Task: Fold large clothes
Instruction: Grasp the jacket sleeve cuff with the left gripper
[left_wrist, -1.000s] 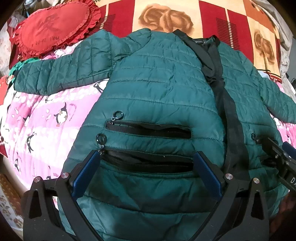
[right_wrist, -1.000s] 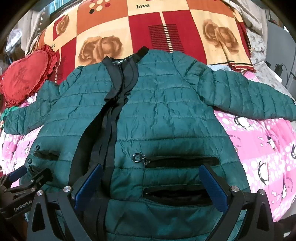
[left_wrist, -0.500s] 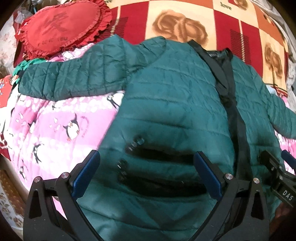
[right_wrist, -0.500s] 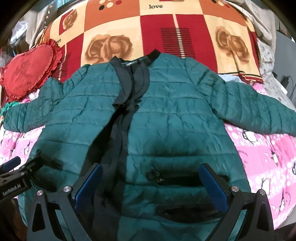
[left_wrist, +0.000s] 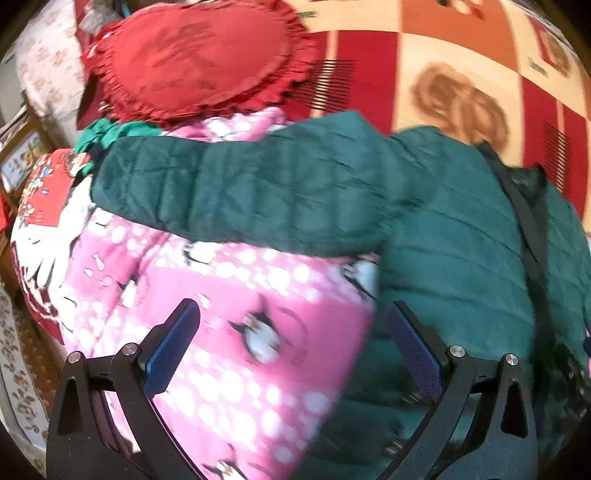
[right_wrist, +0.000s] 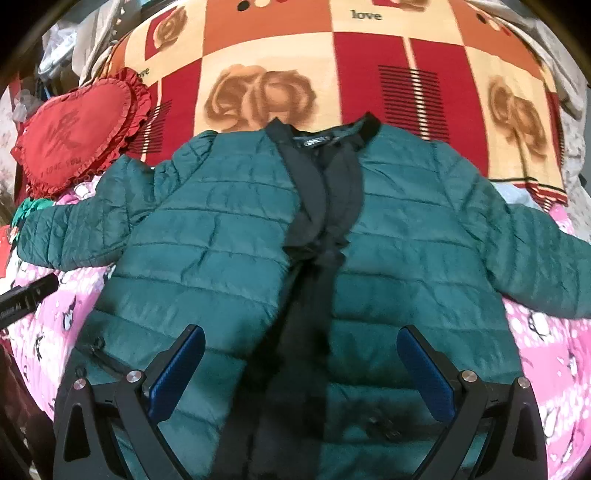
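Observation:
A dark green quilted jacket (right_wrist: 229, 236) lies face up on the bed, sleeves spread out to both sides and a black placket (right_wrist: 317, 221) down the middle. My right gripper (right_wrist: 301, 358) hovers open over the jacket's lower front, nothing between its fingers. In the left wrist view the jacket's left sleeve (left_wrist: 236, 192) stretches across the pink bedding. My left gripper (left_wrist: 291, 332) is open above the pink blanket beside the jacket's side edge, holding nothing. The left gripper's tip (right_wrist: 29, 295) shows at the far left of the right wrist view.
A pink penguin-print blanket (left_wrist: 236, 295) covers the bed. A red heart-shaped cushion (right_wrist: 74, 136) lies at the far left. A red and orange rose-patterned blanket (right_wrist: 266, 88) sits behind the collar. The bed's left edge and a floral floor (left_wrist: 18, 369) show at far left.
My left gripper has swung left, off the jacket's pockets and over the pink blanket toward the left sleeve. My right gripper has shifted left and up the jacket, toward the placket.

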